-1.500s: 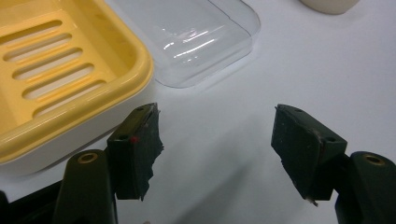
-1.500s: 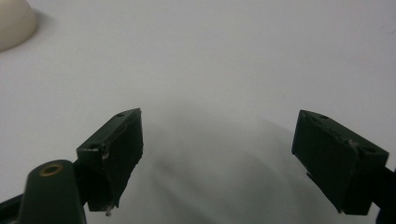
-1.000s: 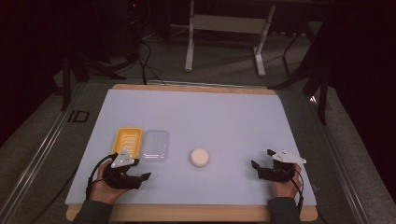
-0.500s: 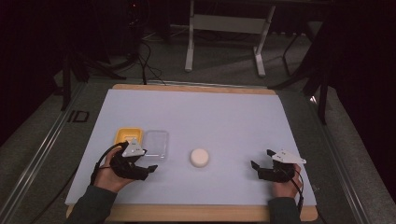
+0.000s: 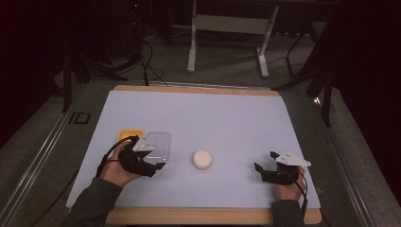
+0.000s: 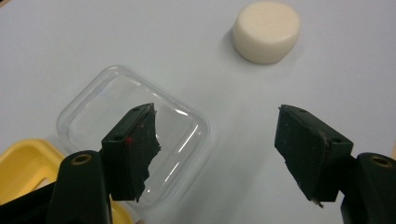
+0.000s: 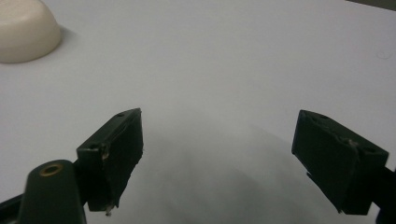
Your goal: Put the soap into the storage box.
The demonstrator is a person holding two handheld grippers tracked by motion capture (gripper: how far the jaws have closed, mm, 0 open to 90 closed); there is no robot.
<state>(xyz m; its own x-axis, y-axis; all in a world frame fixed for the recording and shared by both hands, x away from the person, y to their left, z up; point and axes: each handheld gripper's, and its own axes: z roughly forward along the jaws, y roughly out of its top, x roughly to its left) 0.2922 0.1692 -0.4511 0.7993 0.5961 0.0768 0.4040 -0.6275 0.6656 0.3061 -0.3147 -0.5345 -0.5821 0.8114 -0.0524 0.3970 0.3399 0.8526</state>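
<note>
A round cream-white puck (image 5: 202, 160) (image 6: 266, 31) (image 7: 25, 30) lies near the middle of the pale mat. Left of it lies a clear plastic lid (image 5: 159, 144) (image 6: 135, 135), and beside that a yellow tray (image 5: 126, 136) (image 6: 23, 165). My left gripper (image 5: 153, 166) (image 6: 217, 156) hovers over the lid's near edge, open and empty, one jaw above the lid. At the right front my right gripper (image 5: 265, 166) (image 7: 219, 161) rests open on the mat with nothing between its jaws, pointing toward the puck.
The pale mat (image 5: 227, 123) covers a wooden table (image 5: 198, 89) whose edge shows at the back and front. A metal frame (image 5: 227, 28) and cables (image 5: 146, 52) stand on the dark floor behind. Bare mat stretches between the puck and the right gripper.
My left gripper has moved right and forward, from over the yellow tray to over the clear lid. The right gripper has stayed in place.
</note>
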